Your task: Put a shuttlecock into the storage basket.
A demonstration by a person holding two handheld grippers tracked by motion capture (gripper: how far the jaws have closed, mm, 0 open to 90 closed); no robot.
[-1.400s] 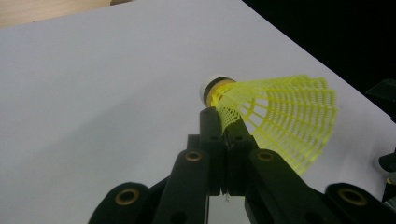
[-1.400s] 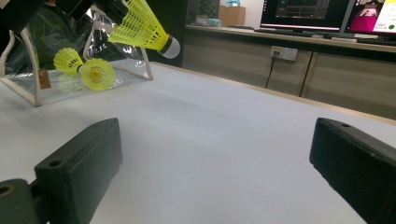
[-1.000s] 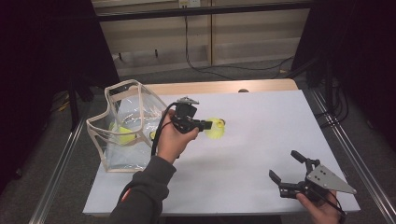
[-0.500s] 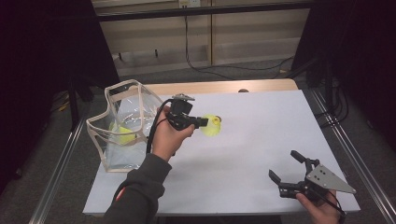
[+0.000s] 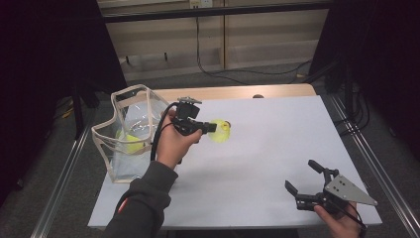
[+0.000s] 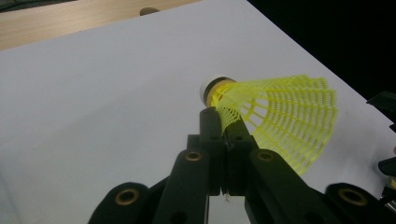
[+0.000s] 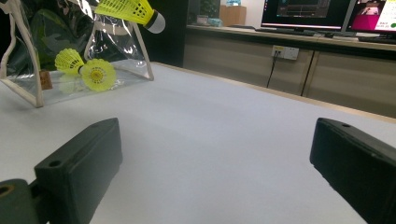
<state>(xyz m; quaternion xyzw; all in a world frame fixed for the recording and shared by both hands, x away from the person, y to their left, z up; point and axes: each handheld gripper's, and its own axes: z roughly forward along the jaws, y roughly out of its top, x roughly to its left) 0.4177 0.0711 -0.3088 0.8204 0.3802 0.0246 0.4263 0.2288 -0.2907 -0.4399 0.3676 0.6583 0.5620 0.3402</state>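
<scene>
Here, we list what we see, starting at the held thing and working outward.

Shuttlecock: we see a yellow shuttlecock (image 5: 221,130) just left of the middle of the high view, lifted above the white desk (image 5: 277,148); in the left gripper view it (image 6: 275,116) sits right of centre, its white cork tip toward the top of the frame and its mesh skirt fanning to the right.
Left gripper: we find the left gripper (image 5: 205,128) in a hand (image 5: 171,144), pointing toward the right of the high view; its jaws are pressed together, pinching the edge of the skirt just below the cork.
Bag: we see a clear bag (image 5: 130,130) with pale trim standing at the left of the high view, just beside the holding hand.
Inside the bag: we count two more yellow shuttlecocks (image 7: 95,73) lying on its floor, at the upper left of the right gripper view.
Right gripper: we see the right gripper (image 5: 303,182) at the lower right of the high view, well apart from the bag; its jaws are spread wide with only bare desk between them.
Sleeve: we see a dark sleeve (image 5: 143,208) rising from the bottom edge toward the left hand.
</scene>
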